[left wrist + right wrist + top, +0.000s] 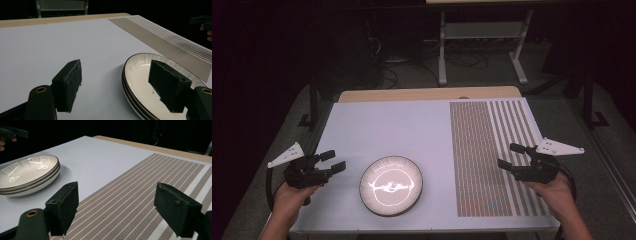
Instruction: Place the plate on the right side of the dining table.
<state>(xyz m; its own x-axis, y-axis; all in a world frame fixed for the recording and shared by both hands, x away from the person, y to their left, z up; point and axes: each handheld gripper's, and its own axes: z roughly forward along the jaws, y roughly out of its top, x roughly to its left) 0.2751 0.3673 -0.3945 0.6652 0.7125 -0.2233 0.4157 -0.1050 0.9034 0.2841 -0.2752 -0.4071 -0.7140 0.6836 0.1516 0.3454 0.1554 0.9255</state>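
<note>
A stack of white plates (391, 185) with dark rims lies near the table's front edge, left of centre; the same stack of plates (150, 82) sits just right of my left jaws, and the stack of plates (27, 173) lies at the far left in the right gripper view. To the left of the plates my left gripper (332, 162) is held open with nothing in it. My right gripper (511, 156) hovers open and empty over the striped placemat (492, 155). In their own views the left gripper (120, 82) and right gripper (120, 207) show wide gaps between the jaws.
The white table top (387, 130) has a wooden strip (427, 94) along its far edge. Beyond it stand a metal frame (482, 40) and cables on the dark floor. The striped placemat (140, 195) covers the table's right side.
</note>
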